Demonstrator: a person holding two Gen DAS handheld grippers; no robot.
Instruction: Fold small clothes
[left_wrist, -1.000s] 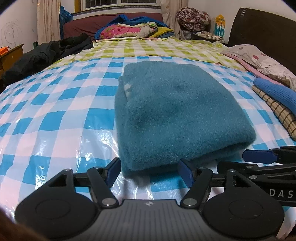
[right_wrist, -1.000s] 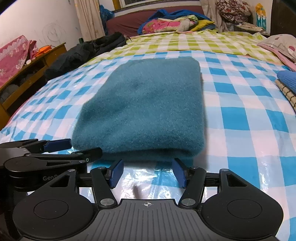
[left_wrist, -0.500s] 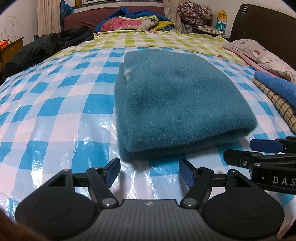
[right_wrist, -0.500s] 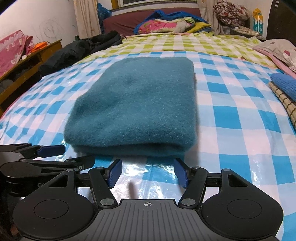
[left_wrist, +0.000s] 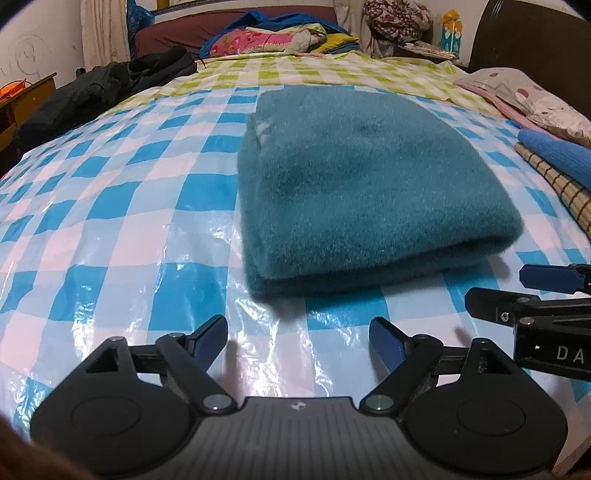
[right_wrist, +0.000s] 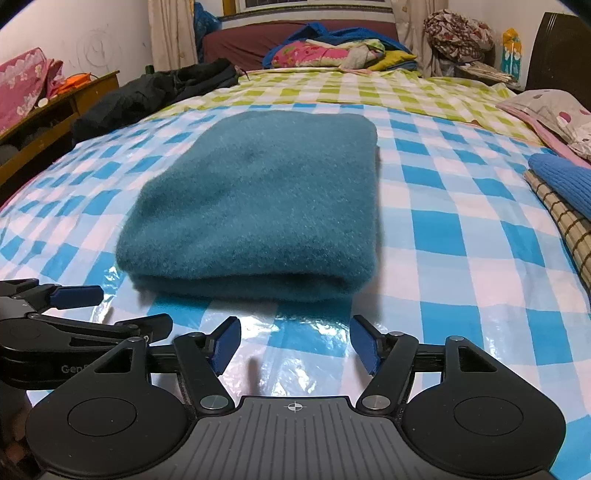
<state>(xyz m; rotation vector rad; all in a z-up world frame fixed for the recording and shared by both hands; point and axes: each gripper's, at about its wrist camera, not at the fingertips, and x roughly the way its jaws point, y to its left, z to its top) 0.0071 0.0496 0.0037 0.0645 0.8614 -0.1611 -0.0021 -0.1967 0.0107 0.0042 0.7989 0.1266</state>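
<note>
A fuzzy teal garment (left_wrist: 362, 184) (right_wrist: 258, 199) lies folded in a thick rectangle on the blue-and-white checked plastic sheet (left_wrist: 110, 229) (right_wrist: 461, 229) over the bed. My left gripper (left_wrist: 298, 338) hovers just short of its near folded edge, jaws opening, nothing between them. My right gripper (right_wrist: 294, 343) sits beside it at the same edge, jaws also opening and empty. Each gripper shows in the other's view: the right gripper (left_wrist: 546, 295) at the right edge, the left gripper (right_wrist: 66, 310) at the left edge. Neither touches the garment.
A blue knit (left_wrist: 554, 155) (right_wrist: 561, 181) lies on a plaid cloth (right_wrist: 569, 225) at the right, spotted pillows (left_wrist: 532, 99) behind. Black clothing (right_wrist: 155, 92) lies far left beside a wooden cabinet (right_wrist: 48, 118). Piled bedding (right_wrist: 332, 51) sits at the far end.
Both grippers drew back a little from the garment's near edge, and their jaws spread wider. The garment stayed where it lay.
</note>
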